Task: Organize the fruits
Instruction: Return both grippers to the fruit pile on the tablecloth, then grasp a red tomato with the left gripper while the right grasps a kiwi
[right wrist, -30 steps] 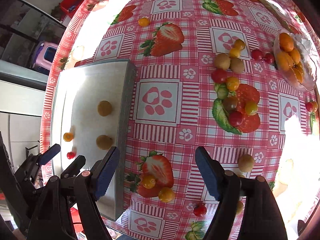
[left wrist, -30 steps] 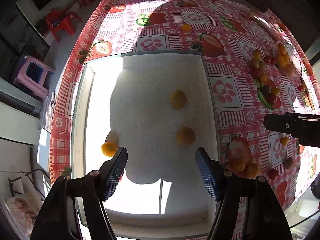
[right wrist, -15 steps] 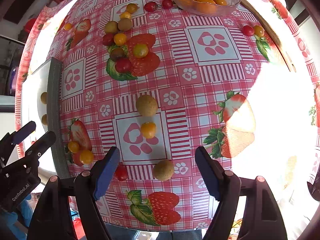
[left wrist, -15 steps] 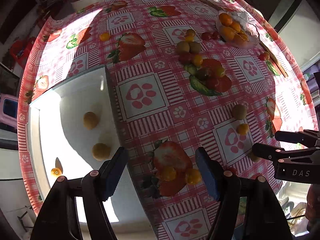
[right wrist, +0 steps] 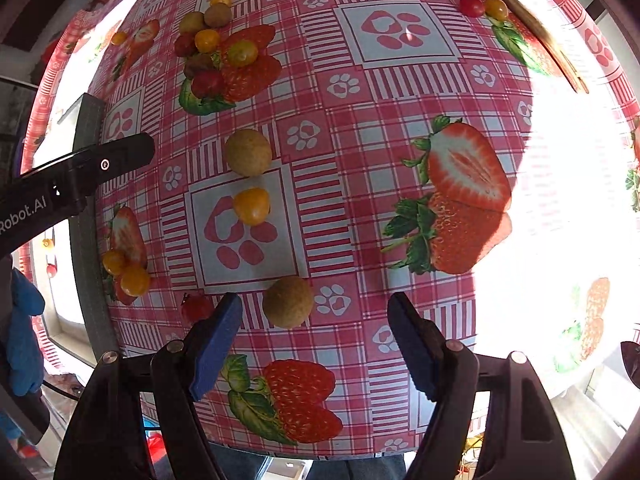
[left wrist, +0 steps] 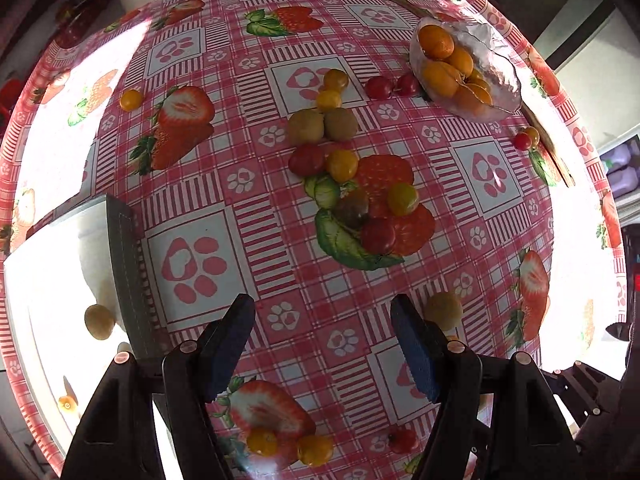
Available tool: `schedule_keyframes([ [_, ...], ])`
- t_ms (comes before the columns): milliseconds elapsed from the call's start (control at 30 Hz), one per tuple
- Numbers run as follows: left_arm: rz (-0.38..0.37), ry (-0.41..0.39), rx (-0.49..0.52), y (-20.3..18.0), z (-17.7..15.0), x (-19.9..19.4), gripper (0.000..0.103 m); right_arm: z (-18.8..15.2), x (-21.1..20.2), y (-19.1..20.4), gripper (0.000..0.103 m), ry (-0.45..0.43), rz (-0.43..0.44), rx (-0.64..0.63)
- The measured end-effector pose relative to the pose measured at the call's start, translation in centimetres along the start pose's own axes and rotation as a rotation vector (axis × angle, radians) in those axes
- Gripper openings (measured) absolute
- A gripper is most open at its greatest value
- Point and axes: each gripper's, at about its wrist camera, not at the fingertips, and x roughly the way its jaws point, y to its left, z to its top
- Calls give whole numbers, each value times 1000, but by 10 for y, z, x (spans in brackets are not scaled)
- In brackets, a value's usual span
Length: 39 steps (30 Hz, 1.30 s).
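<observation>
Loose fruit is scattered over the tabletop (left wrist: 280,240), which wears a red-checked strawberry cloth, and two collecting places explain the layout. A white tray (left wrist: 60,280) at about nine o'clock in the left wrist view holds a brown round fruit (left wrist: 99,322) and a small orange one (left wrist: 67,403). A glass bowl (left wrist: 496,68) at about one o'clock holds oranges (left wrist: 438,42). That suggests sorting by kind, with like fruit gathered together.

The left hand-held gripper (left wrist: 322,348) hangs wide and empty over bare cloth, its blue pads well apart with nothing between them. It points almost straight down, probably so it can drop onto a piece from above. The nearest fruit to it is a brown one (left wrist: 442,311) just beside its right pad, at about three o'clock.

The right hand-held gripper (right wrist: 314,344) is also empty, and its jaws are closing a little. A brown round fruit (right wrist: 288,302) sits at twelve o'clock just ahead of the gap, nearer the left pad, and the pads are not touching it. It looks like the likely target. Beyond it lie a yellow cherry tomato (right wrist: 251,207) and another brown fruit (right wrist: 249,152). A red cherry tomato (right wrist: 197,308) sits just beside the left pad, so a grab could easily knock it.

The main cluster of tomatoes and brown fruit (left wrist: 348,184) is not yet sorted.
</observation>
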Motion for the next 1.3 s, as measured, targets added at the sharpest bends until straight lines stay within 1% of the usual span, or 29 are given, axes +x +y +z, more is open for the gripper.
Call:
schedule_keyframes([
  [100,-13,11,-13,-6,11,11,71,2,7,9,73,-1,2,-7],
  [200,-20,29,-27,-11,17,22,71,0,7,14,72,-14,-10,-28],
  [233,-21,33,-30,-12,18,25,71,0,8,19,71,-16,-16,-34],
  [267,-21,35,-33,-14,19,27,71,4,11,32,71,-17,-22,-37],
  [300,-16,37,-36,-15,20,29,67,3,11,33,69,-18,-29,-41],
  [367,-4,32,-39,-19,23,30,67,8,15,47,65,-19,-46,-51],
  [433,13,30,-46,-21,27,31,59,8,13,54,53,-23,-62,-67],
  [467,22,32,-47,-22,29,31,55,8,12,56,51,-23,-68,-73],
  [500,25,33,-51,-24,34,32,51,7,12,58,46,-23,-71,-77],
  [533,29,29,-53,-25,37,32,45,7,12,60,39,-24,-71,-82],
  [567,43,26,-51,-26,39,32,32,7,12,61,33,-23,-70,-85],
  [600,55,25,-50,-26,43,31,28,7,11,61,30,-21,-63,-83],
  [667,36,20,-64,-19,45,28,23,7,6,56,30,-17,-40,-70],
  [833,0,9,-79,-8,41,21,23,7,-5,42,30,-26,17,-21],
  [1000,-21,-15,-85,9,20,1,23,14,-17,31,30,-38,50,13],
  [1033,-24,-20,-87,12,17,-3,23,20,-18,26,30,-40,57,17],
  [1100,-25,-30,-91,22,11,-12,23,23,-22,24,30,-47,63,19],
  [1300,-25,-49,-110,39,-6,-30,23,34,-30,20,30,-58,67,17],
])
